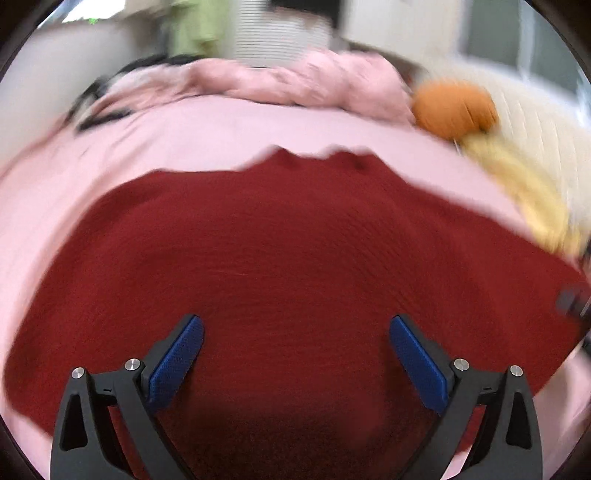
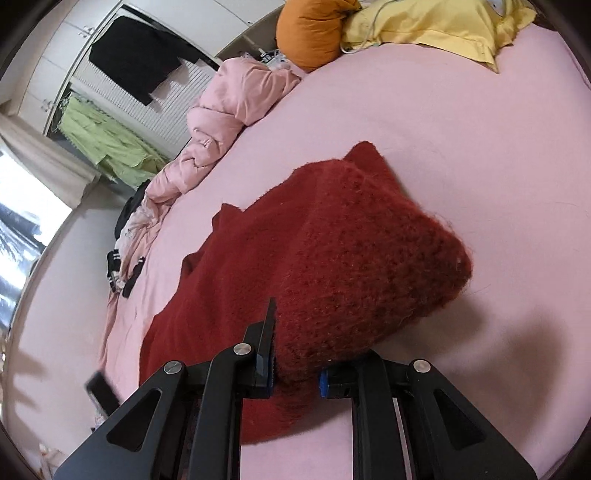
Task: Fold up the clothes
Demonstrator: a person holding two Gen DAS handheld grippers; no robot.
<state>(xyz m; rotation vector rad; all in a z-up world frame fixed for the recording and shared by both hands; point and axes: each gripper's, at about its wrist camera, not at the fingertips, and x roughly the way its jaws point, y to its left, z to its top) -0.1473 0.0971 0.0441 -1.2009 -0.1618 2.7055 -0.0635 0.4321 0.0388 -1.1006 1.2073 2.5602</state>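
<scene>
A dark red knitted sweater lies spread on the pink bed sheet. My left gripper hovers over it, open, its blue pads wide apart with nothing between them. In the right wrist view the red sweater is lifted at one side into a thick fold, and my right gripper is shut on that bunched knit, which hides most of the right finger. The rest of the sweater trails flat to the left on the pink sheet.
A bunched pink duvet runs along the bed's far side, with an orange cushion and a yellow pillow at the head. Black-and-white clothes lie by the duvet. A black garment and a green one hang at the wardrobe.
</scene>
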